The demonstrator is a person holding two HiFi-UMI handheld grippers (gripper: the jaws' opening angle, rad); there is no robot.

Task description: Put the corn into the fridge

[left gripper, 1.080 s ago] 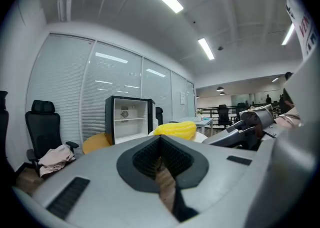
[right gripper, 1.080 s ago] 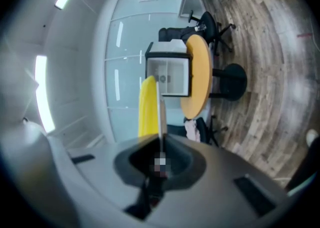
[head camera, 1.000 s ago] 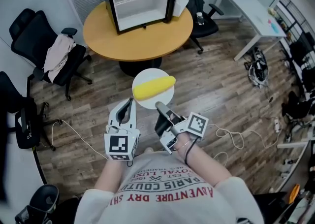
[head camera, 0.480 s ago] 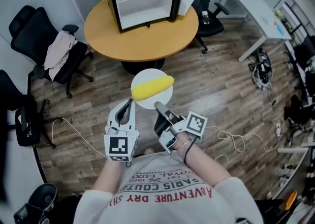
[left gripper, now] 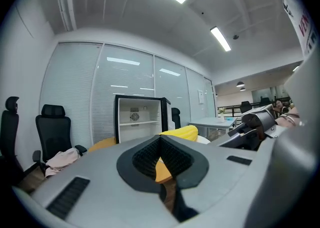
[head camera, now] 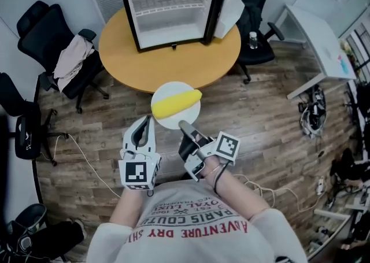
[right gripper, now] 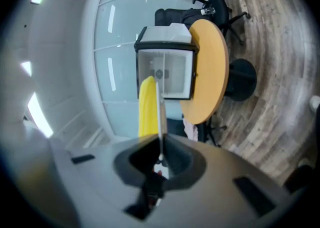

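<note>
A yellow corn cob point(head camera: 176, 103) lies on a white plate point(head camera: 163, 119) held out in front of me. My right gripper point(head camera: 186, 126) is shut on the plate's near rim; in the right gripper view the plate point(right gripper: 159, 114) shows edge-on with the corn point(right gripper: 146, 106) beside it. Just left of the plate my left gripper point(head camera: 148, 121) is shut and holds nothing. A small black fridge point(head camera: 167, 10) stands on the round wooden table point(head camera: 173, 62) ahead, with its door point(head camera: 232, 0) swung open to the right and its white inside bare. The left gripper view shows the fridge point(left gripper: 137, 122) and the corn point(left gripper: 182, 133).
A black office chair with a pale garment point(head camera: 72, 62) stands left of the table, and another chair point(head camera: 257, 25) with a bottle point(head camera: 252, 39) is to the right. A white desk point(head camera: 321, 42) and cables point(head camera: 312, 114) are at the right. A wood floor lies between me and the table.
The table and fridge have come closer and lower in the head view. The plate with the corn stays in the right gripper; the left gripper is unchanged.
</note>
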